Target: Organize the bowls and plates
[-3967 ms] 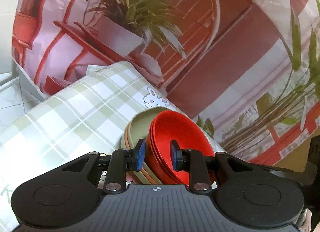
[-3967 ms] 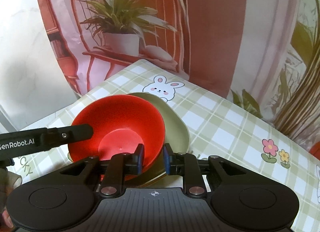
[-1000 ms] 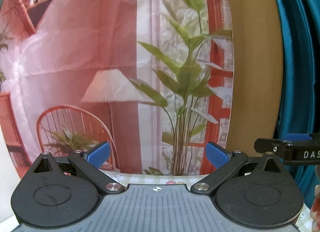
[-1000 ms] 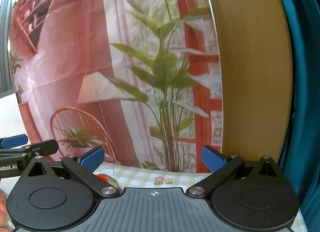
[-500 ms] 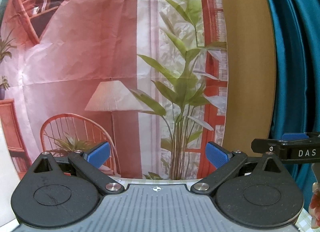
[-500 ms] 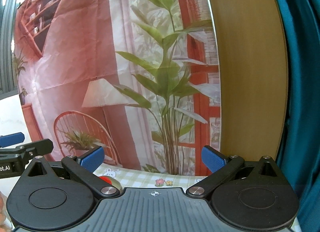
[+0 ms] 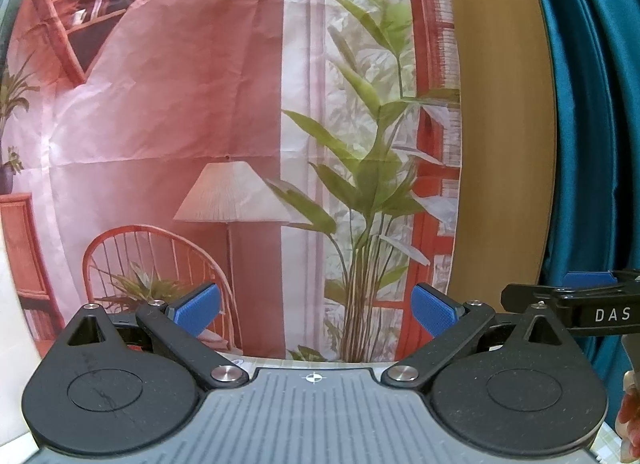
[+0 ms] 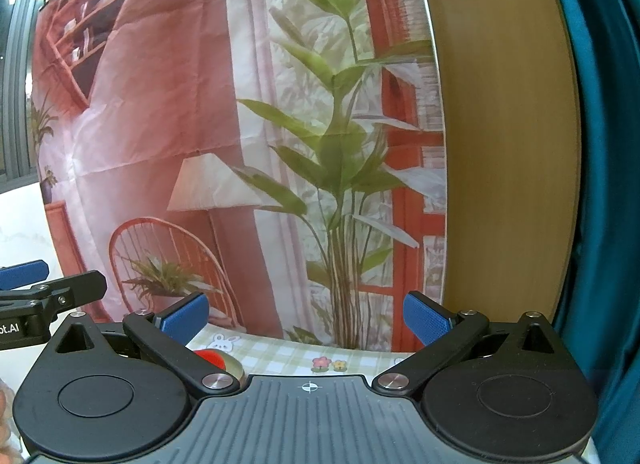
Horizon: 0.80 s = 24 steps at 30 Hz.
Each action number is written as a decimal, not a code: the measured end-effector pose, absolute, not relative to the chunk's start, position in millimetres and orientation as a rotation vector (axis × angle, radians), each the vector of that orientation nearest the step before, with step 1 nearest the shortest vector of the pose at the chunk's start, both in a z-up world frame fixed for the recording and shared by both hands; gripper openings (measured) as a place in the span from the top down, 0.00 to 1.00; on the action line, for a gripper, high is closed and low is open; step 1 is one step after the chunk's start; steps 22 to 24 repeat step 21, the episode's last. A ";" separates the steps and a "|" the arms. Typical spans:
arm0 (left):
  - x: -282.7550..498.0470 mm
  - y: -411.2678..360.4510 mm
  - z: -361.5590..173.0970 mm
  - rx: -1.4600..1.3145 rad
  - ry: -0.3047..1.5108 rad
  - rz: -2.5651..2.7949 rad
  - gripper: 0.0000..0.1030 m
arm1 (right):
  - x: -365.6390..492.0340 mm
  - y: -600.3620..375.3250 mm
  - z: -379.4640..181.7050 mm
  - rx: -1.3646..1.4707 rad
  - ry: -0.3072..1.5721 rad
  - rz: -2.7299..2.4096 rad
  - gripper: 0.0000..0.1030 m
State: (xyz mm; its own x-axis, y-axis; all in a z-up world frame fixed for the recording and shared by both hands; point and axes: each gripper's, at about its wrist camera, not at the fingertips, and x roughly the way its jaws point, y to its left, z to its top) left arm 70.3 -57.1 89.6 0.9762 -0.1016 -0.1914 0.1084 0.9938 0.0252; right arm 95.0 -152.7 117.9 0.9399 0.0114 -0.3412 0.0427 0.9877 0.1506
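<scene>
Both grippers are raised and point at the backdrop, level with each other. My left gripper (image 7: 316, 310) is open and empty. My right gripper (image 8: 306, 322) is open and empty. In the right wrist view a sliver of the red bowl (image 8: 210, 356) on the olive plate (image 8: 236, 371) shows on the checked tablecloth (image 8: 280, 356), low behind the left finger. No dishes show in the left wrist view. The right gripper's finger shows at the right edge of the left wrist view (image 7: 576, 304), and the left gripper's finger shows at the left edge of the right wrist view (image 8: 44, 296).
A printed fabric backdrop (image 7: 240, 103) with a lamp, chair and plant hangs behind the table. A wooden panel (image 7: 500, 123) and a teal curtain (image 7: 592, 103) stand to the right. The tablecloth has a bunny (image 8: 222, 342) and flowers (image 8: 328, 364) printed on it.
Four seconds ago both grippers were shut on the red bowl's rim over the plates. Now both are open, lifted away and tilted up. In the last second they tilted up slightly more.
</scene>
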 end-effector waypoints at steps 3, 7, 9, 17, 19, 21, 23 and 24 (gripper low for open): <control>69.4 -56.4 88.9 0.032 0.193 -0.100 0.00 | 95.2 -150.9 118.2 0.153 0.348 -0.013 0.00; 69.3 -54.3 89.4 0.026 0.195 -0.093 0.00 | 96.6 -148.5 117.6 0.146 0.351 -0.010 0.00; 69.0 -53.7 89.3 0.023 0.193 -0.090 0.00 | 96.1 -147.7 117.3 0.145 0.351 -0.008 0.00; 70.2 -51.7 89.2 0.027 0.188 -0.088 0.00 | 95.8 -146.6 117.4 0.143 0.352 -0.009 0.00; 69.9 -51.5 88.9 0.031 0.186 -0.089 0.00 | 95.9 -146.5 117.5 0.142 0.353 -0.007 0.00; 70.2 -51.8 88.2 0.033 0.186 -0.086 0.00 | 96.1 -146.4 117.5 0.141 0.354 -0.007 0.00; 70.2 -51.8 88.2 0.033 0.186 -0.086 0.00 | 96.1 -146.4 117.5 0.141 0.354 -0.007 0.00; 70.2 -51.8 88.2 0.033 0.186 -0.086 0.00 | 96.1 -146.4 117.5 0.141 0.354 -0.007 0.00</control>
